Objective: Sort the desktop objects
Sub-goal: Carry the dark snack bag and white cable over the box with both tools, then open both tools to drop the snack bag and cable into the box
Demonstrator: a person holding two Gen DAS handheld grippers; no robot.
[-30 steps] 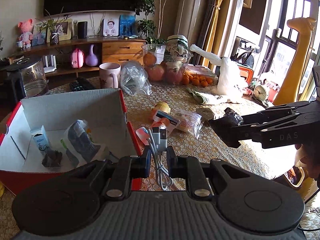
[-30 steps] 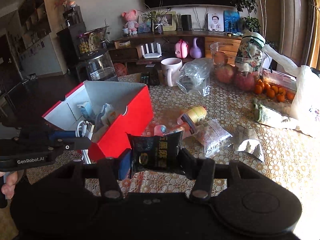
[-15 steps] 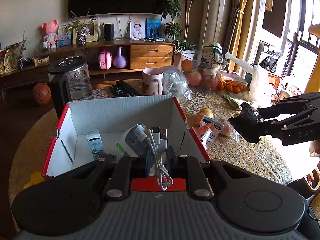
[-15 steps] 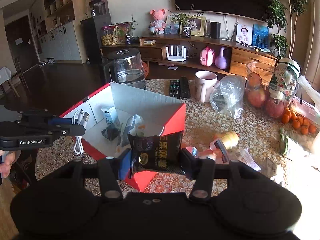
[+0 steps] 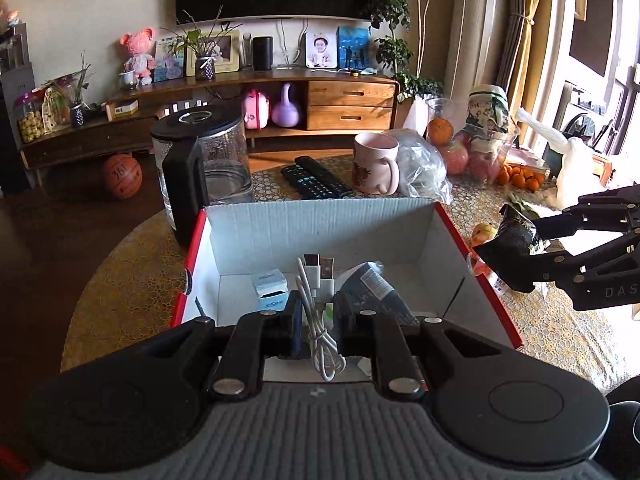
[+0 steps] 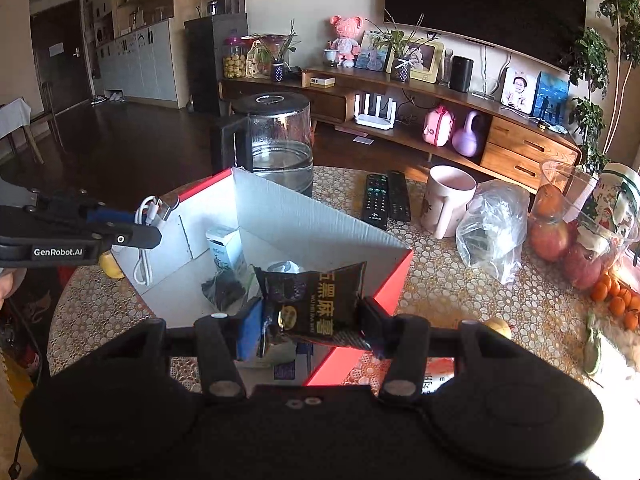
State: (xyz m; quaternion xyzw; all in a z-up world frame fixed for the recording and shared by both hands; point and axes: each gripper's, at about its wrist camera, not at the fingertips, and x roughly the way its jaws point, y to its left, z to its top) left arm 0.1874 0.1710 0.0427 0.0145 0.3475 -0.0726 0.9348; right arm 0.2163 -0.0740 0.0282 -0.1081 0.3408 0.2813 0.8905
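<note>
Two tools hung over the red box (image 5: 456,236) on the table (image 6: 460,292) as we held them. Our left tool (image 5: 316,316) was clamped on a coiled white cable (image 5: 316,320), its plugs pointing up above the box's near edge. Our right tool (image 6: 310,318) was clamped on a black snack packet (image 6: 316,300) at the box's corner. Inside the box lay a small white carton (image 5: 270,290) and a dark pouch (image 6: 224,288). Behind it stood a glass kettle (image 6: 280,140), two remotes (image 6: 384,200) and a pink mug (image 6: 446,200).
</note>
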